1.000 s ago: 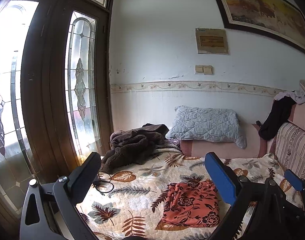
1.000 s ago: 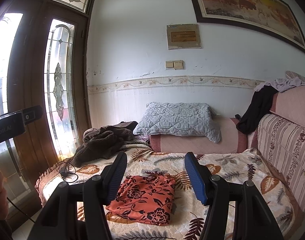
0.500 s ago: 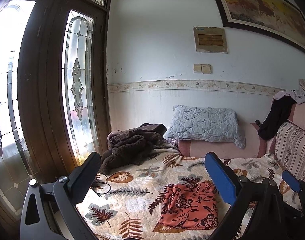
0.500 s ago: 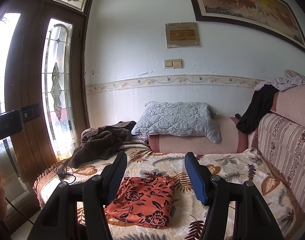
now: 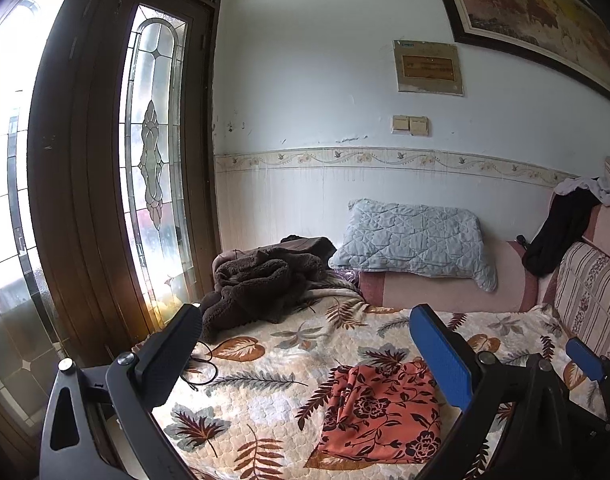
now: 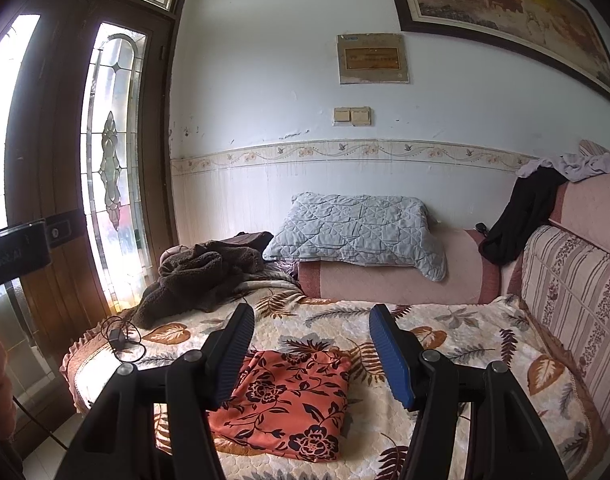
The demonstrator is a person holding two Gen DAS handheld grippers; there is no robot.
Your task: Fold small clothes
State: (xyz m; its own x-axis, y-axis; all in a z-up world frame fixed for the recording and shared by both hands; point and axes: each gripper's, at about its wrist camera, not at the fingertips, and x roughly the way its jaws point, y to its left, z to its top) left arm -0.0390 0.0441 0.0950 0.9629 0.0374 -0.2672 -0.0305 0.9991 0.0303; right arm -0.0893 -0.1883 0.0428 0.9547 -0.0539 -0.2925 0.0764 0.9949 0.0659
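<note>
A small orange garment with a dark flower print [image 5: 379, 412] lies folded into a flat rectangle on the leaf-patterned bedspread [image 5: 277, 356]. It also shows in the right wrist view [image 6: 289, 400]. My left gripper [image 5: 305, 352] is open and empty, held above the bed, with the garment below and between its fingers. My right gripper [image 6: 311, 352] is open and empty, above and behind the garment. The tip of the right gripper shows at the right edge of the left wrist view [image 5: 585, 354].
A brown fleece blanket [image 5: 261, 280] is heaped at the far left of the bed, a grey quilted pillow [image 5: 413, 240] on the pink bolster behind. A black cable [image 6: 119, 336] lies near the bed's left edge. A striped sofa back [image 6: 577, 292] runs along the right, dark clothes [image 6: 521, 216] draped over it.
Both grippers have drawn back and risen a little from the bed, staying open. The folded garment has not moved.
</note>
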